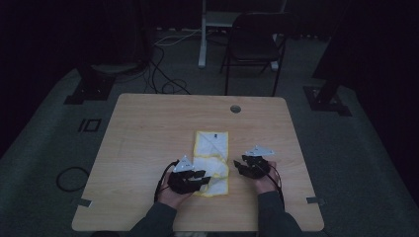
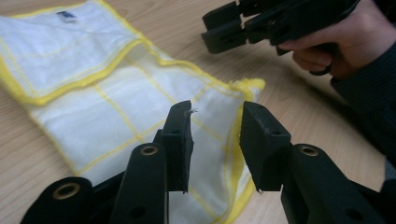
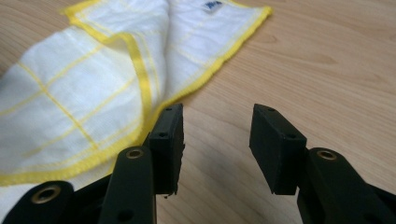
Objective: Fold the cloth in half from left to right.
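Folded cloth [image 2: 116,98] on table [image 1: 148,123], beneath parted, empty left gripper [image 2: 215,135]; right gripper [image 3: 217,140] likewise open, just beside cloth's hem. Soft, light, limp: best pinched at yellow corner.

Your wooden counter [image 1: 148,148] has a round cable hole [image 1: 235,108] near its far edge. Beyond it you have a dark folding chair [image 1: 254,44] beside a white post [image 1: 202,34], and cables [image 1: 163,74] trailing over the grey floor [image 1: 44,148] at far left.
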The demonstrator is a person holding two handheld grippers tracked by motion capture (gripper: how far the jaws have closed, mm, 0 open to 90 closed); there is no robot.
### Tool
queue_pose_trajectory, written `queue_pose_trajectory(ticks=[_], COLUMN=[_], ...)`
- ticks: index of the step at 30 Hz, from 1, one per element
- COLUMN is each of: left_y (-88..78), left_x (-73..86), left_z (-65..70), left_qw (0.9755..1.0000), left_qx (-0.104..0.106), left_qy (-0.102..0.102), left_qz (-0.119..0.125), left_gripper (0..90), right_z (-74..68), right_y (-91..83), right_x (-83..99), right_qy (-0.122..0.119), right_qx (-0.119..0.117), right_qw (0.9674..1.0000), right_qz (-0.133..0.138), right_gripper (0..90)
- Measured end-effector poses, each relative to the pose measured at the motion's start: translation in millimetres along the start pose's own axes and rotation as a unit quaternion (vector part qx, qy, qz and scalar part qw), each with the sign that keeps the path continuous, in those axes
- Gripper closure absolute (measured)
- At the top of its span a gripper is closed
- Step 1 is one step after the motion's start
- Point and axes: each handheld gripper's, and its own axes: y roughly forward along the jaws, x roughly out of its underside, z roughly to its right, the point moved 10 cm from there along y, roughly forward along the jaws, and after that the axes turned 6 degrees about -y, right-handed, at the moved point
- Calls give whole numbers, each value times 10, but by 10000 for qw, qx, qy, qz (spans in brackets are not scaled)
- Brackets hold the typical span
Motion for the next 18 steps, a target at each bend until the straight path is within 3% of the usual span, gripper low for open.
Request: queue_pose_trajectory(ticks=[5,12,18], left_y=[-54,-61,-40], left_x=[76,251,348], left_z=[-62,-194,-250], left_qw=[10000,9992,9979], left_qx=[-59,-358,-561], left_qy=[-10,-19,96], left_qz=[15,-202,-321], left_gripper=[633,637,641], right_z=[-20,-67,-164], right_y=[-3,-16,24], right_x=[-50,-175,-286], right_qy=[-52,-187,-395], right_qx=[-3,-39,-167], right_qw=[10000,9997,9988], right_qz=[35,140,243], right_gripper=[545,554,571])
